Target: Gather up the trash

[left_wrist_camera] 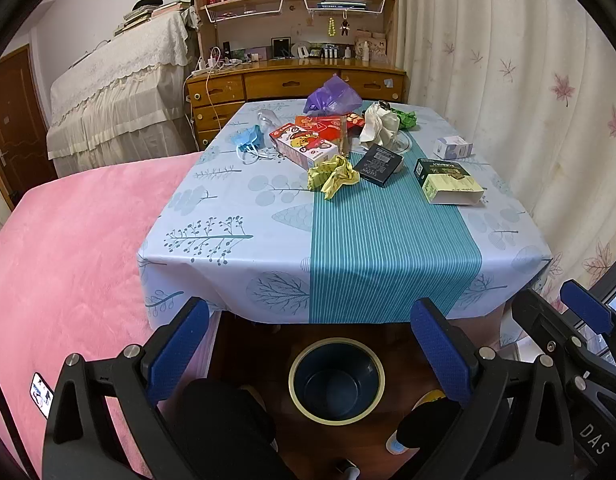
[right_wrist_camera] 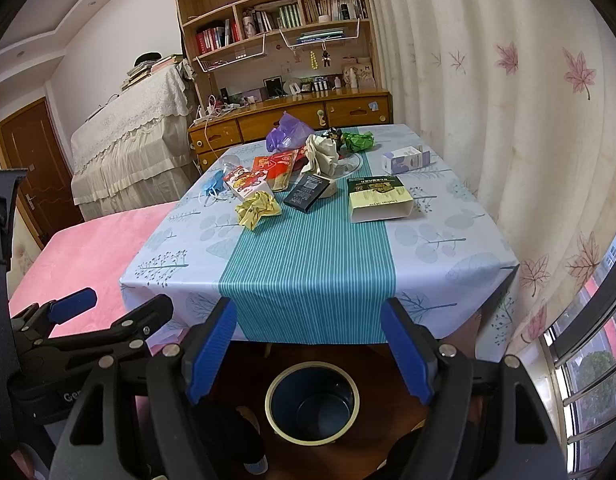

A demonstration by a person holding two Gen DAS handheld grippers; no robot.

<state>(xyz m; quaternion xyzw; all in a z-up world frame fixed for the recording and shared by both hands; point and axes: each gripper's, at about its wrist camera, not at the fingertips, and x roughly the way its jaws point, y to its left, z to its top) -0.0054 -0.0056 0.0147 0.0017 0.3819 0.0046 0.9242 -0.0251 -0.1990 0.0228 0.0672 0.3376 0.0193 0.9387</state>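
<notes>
Pink bed [left_wrist_camera: 68,248] to the left, leaf-printed curtain [left_wrist_camera: 519,92] to the right, wooden desk with bookshelves [left_wrist_camera: 296,80] at the back. Between them a table [left_wrist_camera: 236,240] under a pale blue cloth with a teal striped band down its middle, the trash all gathered on the far half, well beyond both tools. Farthest back a purple plastic bag [left_wrist_camera: 331,96], with a crumpled green paper [left_wrist_camera: 405,118] to its right. Nearer, a crumpled cream paper [left_wrist_camera: 377,126], a red flat packet [left_wrist_camera: 323,126] and a colourful cartoon box [left_wrist_camera: 304,146] lying on its side, with a blue face mask [left_wrist_camera: 250,140] at the left edge of the pile. Nearest of the pile: a crumpled yellow paper [left_wrist_camera: 333,174], a tilted black box [left_wrist_camera: 377,164] just right of it, a green and cream open carton [left_wrist_camera: 447,182] further right, and a small white and lilac box [left_wrist_camera: 453,147] behind that, near the curtain. On the wooden floor below the near table edge, a dark blue bin [left_wrist_camera: 336,380] with a pale yellow rim, empty inside. Left hand-held gripper [left_wrist_camera: 319,352] held above the bin, blue pads spread wide, nothing between them, the trash far ahead and above. Right hand-held gripper [right_wrist_camera: 309,354] just beside it, likewise released and empty, framing the same bin [right_wrist_camera: 312,402] from above.
</notes>
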